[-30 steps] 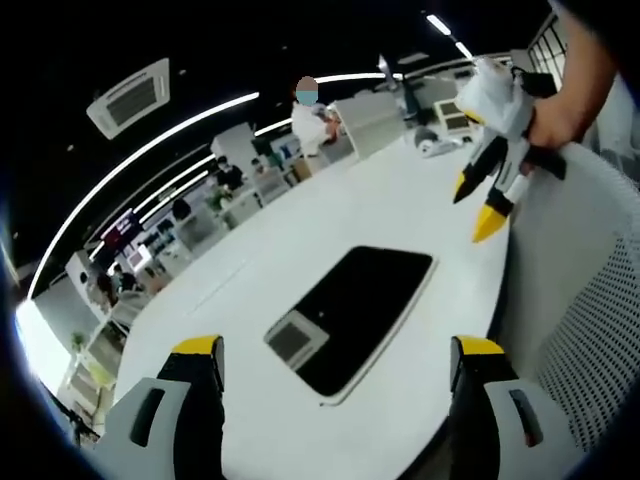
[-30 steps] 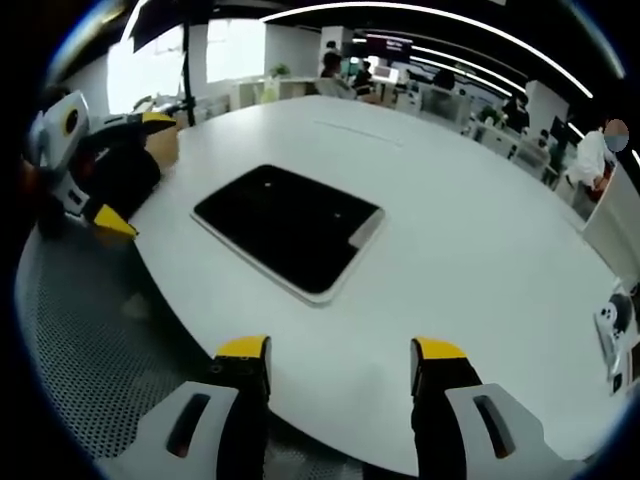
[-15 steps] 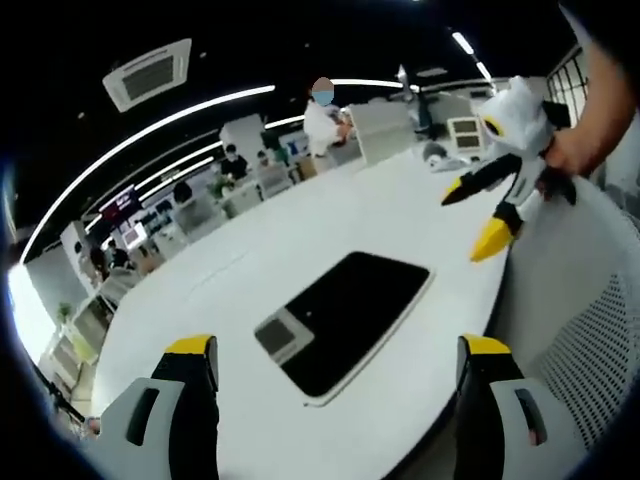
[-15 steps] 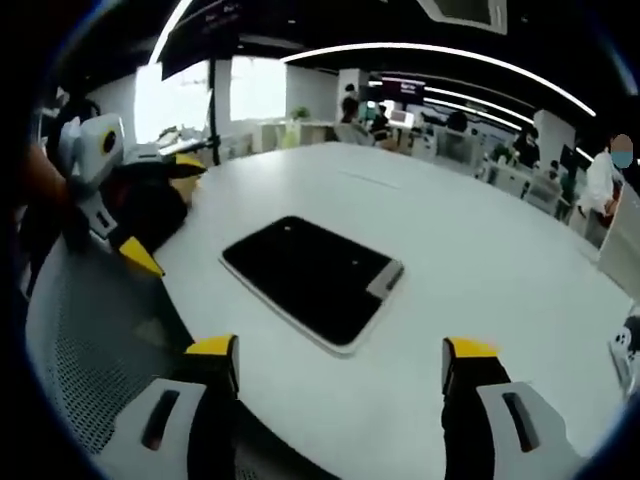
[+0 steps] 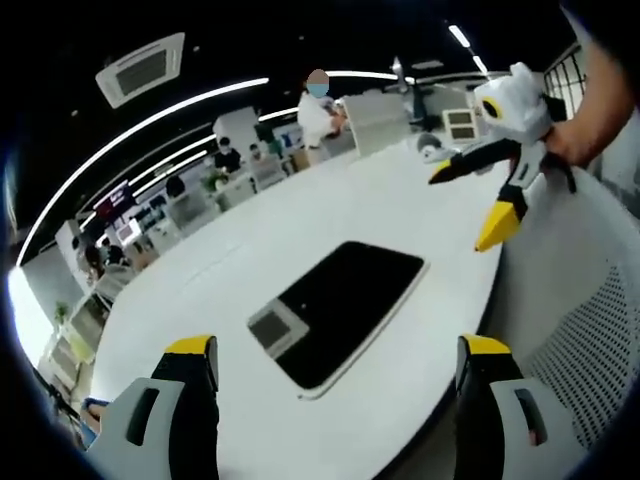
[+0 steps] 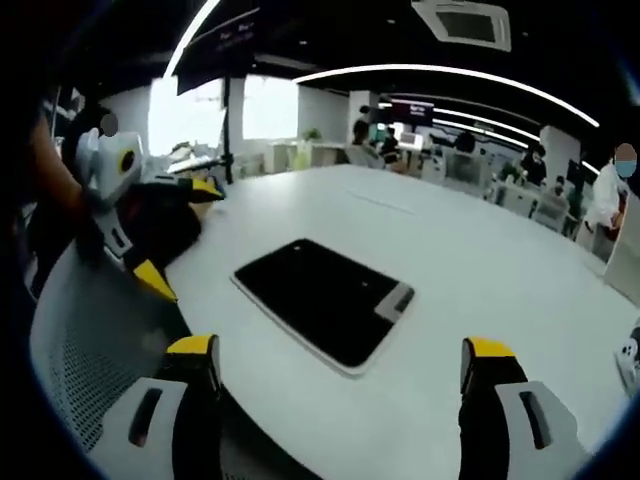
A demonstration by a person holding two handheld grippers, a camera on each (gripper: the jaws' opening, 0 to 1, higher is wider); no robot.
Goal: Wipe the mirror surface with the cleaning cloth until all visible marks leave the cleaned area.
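The mirror [image 5: 345, 305] is a dark rectangle with a thin white frame, lying flat on the white round table [image 5: 300, 230]. A grey reflection sits at one of its corners. My left gripper [image 5: 337, 352] hovers above the table's near edge, open, with nothing between its yellow-tipped jaws. The right gripper [image 5: 472, 198] hangs open at the upper right, held by a hand [image 5: 575, 140]. In the right gripper view the mirror [image 6: 325, 298] lies ahead of my open right gripper [image 6: 340, 352]. The left gripper [image 6: 178, 232] stands open at the left, beside the table edge.
A white mesh chair [image 5: 580, 330] stands close against the table's near side, and the chair [image 6: 85, 330] fills the lower left of the right gripper view. Small devices [image 5: 455, 125] sit at the table's far end. People and desks fill the office behind.
The right gripper's jaws have spread wider. Both cameras have shifted a little, so the mirror sits slightly differently in each view. The mirror itself has not moved.
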